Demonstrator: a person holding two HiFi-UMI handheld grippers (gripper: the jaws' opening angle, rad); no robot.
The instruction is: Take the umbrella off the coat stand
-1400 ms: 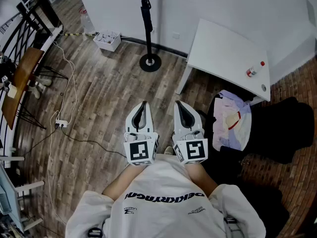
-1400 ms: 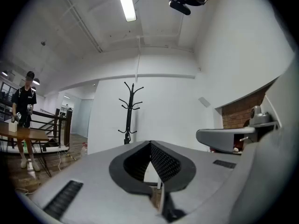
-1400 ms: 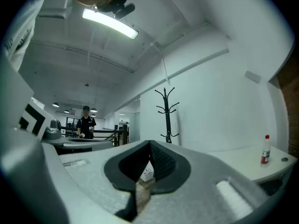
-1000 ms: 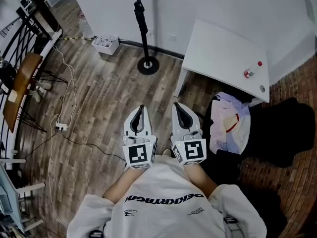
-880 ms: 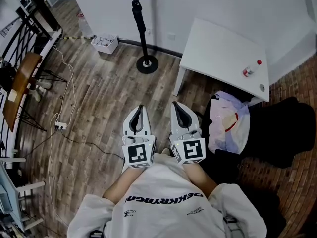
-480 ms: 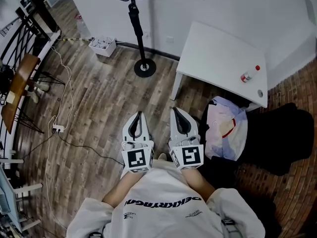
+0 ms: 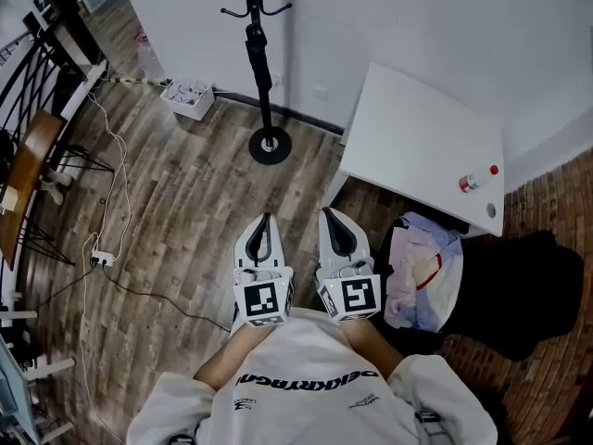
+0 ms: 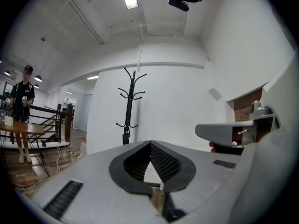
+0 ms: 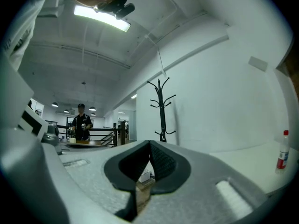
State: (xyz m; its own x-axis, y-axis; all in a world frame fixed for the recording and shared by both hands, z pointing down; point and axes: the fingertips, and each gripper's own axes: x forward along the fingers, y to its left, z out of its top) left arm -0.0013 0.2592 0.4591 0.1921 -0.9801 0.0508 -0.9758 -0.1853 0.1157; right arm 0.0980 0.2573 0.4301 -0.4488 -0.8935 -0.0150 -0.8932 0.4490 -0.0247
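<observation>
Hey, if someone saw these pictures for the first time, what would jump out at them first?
Two white tools, the left tool and right tool, sit side by side low in the head view, both shut and empty, pointing toward a black coat stand by the white wall. A dark folded umbrella hangs along its pole, and a white table stands to its right.

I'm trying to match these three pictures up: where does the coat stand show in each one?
Head view: coat stand at top centre, slightly left.
Left gripper view: coat stand upright, left of centre.
Right gripper view: coat stand upright, just right of centre.
Shared landmark: the white wall directly behind it in all three.
</observation>
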